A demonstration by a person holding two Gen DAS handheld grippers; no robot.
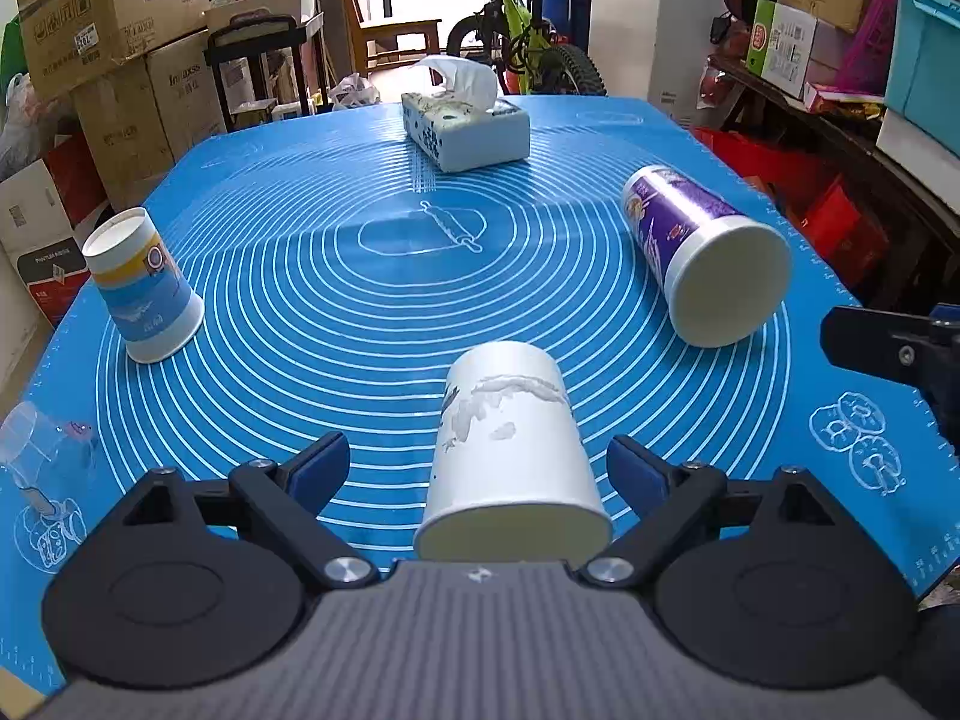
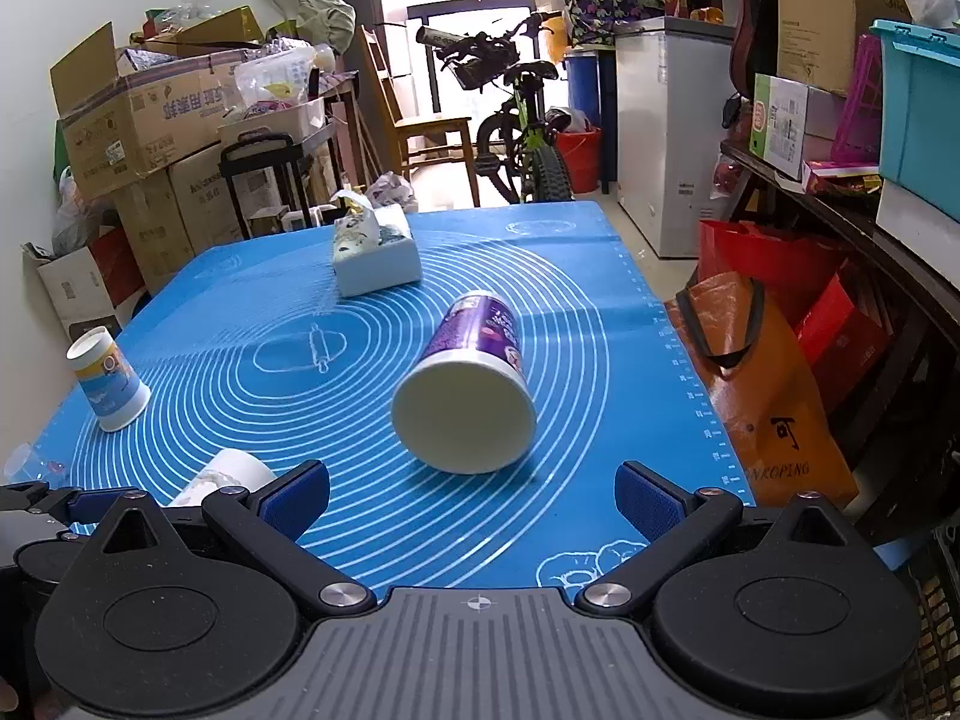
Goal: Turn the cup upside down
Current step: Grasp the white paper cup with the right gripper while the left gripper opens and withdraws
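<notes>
Left gripper (image 1: 478, 471) spread wide, blue pads on either side of a white cup (image 1: 510, 456) without touching it; the cup lying on its side on the blue mat (image 1: 336, 312), wide mouth toward the camera, scuffed patch on its upper wall, closer to the right pad than the left. Right gripper (image 2: 474, 495) likewise parted and holding nothing, low over the mat's near edge, only bare mat between its fingers. At the lower left of the right wrist view, the same white cup (image 2: 231, 471) just past the left finger, partly hidden by the black frame of the other tool. Farther out on the right half of the mat, a purple-printed cup (image 1: 702, 252) (image 2: 471, 384) also on its side, mouth facing the cameras, well apart from the white one. Off at the left edge of the mat, a blue-and-yellow cup (image 1: 144, 288) (image 2: 108, 381) standing mouth down, base uppermost. At the near left corner, a clear plastic cup (image 1: 33, 450), faint and hard to read. Toward the far end of the mat, a tissue box (image 1: 465, 129) (image 2: 375, 255) with a sheet sticking up. Beyond the table, stacked cardboard boxes (image 1: 114, 6), a bicycle (image 2: 516, 114), a white freezer (image 2: 672, 132).
</notes>
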